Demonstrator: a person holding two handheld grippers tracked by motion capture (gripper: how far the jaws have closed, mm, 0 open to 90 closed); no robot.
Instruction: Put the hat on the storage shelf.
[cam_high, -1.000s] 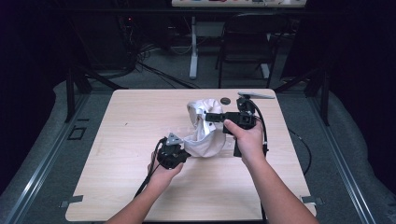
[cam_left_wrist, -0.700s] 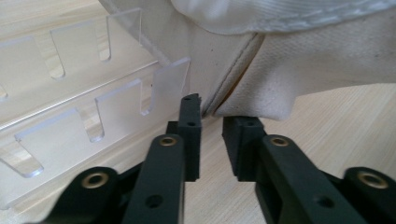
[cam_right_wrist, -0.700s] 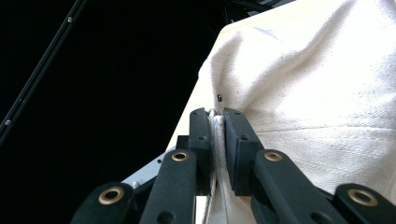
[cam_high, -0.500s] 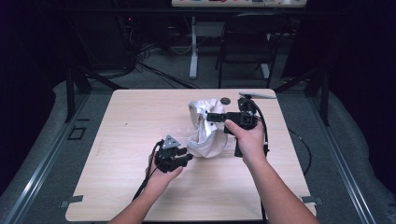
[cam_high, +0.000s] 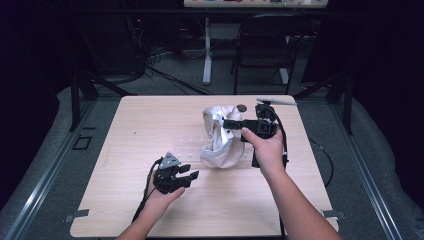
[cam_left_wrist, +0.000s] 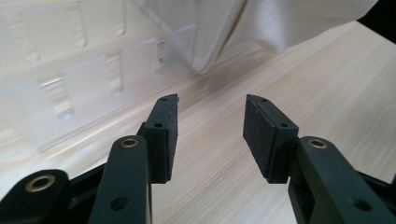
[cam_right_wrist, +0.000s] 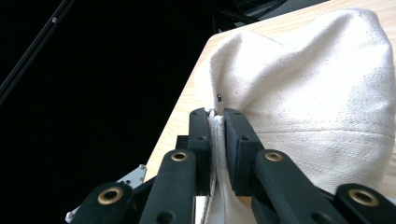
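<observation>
White cloth bag (cam_high: 220, 137) bunched up right of centre on the wooden table (cam_high: 150, 120), lifted at its top edge. Right gripper (cam_high: 229, 124) clamped on that edge, level above the table; in the right gripper view, jaws pinched tight on a fold of the bag (cam_right_wrist: 303, 98), fabric squeezed between the pads (cam_right_wrist: 233, 140). Left gripper (cam_high: 189, 172) down near the front of the table, apart from the bag, jaws just been opening and nothing between them. In the left gripper view, left gripper (cam_left_wrist: 210, 126) low over bare wood, pads (cam_left_wrist: 170, 130) spread, bag's hem (cam_left_wrist: 219, 42) hanging just ahead. Clear plastic organiser tray (cam_left_wrist: 88, 79) lying flat beside the bag. Small dark disc (cam_high: 241, 107) behind the bag, near the far edge.
</observation>
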